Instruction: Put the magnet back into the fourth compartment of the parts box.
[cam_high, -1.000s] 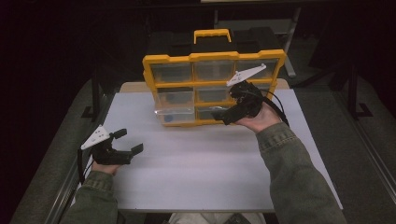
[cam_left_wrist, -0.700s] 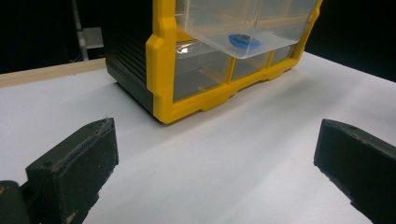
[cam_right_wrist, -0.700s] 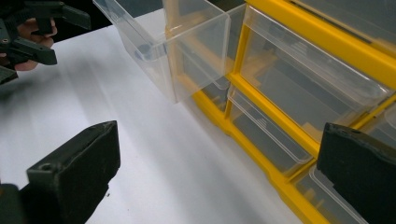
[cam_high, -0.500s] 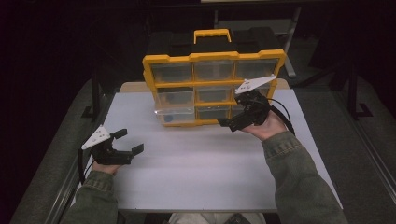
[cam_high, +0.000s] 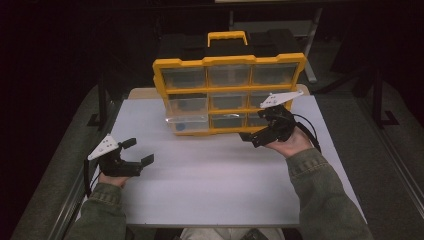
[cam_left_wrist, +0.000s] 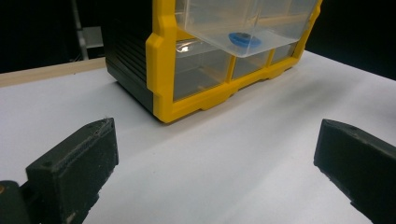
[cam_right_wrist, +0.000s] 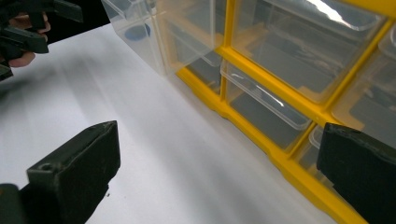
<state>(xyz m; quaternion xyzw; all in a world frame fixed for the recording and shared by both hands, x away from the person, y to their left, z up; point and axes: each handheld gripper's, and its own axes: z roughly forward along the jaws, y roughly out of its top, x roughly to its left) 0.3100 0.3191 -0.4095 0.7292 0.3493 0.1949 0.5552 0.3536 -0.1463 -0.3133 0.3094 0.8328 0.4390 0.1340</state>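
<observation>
Where pulled out, clear drawer (cam_high: 184, 123) | blue disc (cam_left_wrist: 244, 38) inside, seemingly | organizer (cam_high: 230, 95)

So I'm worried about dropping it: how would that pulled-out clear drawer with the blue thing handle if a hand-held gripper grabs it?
The clear drawer looks like thin smooth plastic, so probably light, slippery and a bit flexible. It holds just a small blue part, which could slide if tilted.
</observation>
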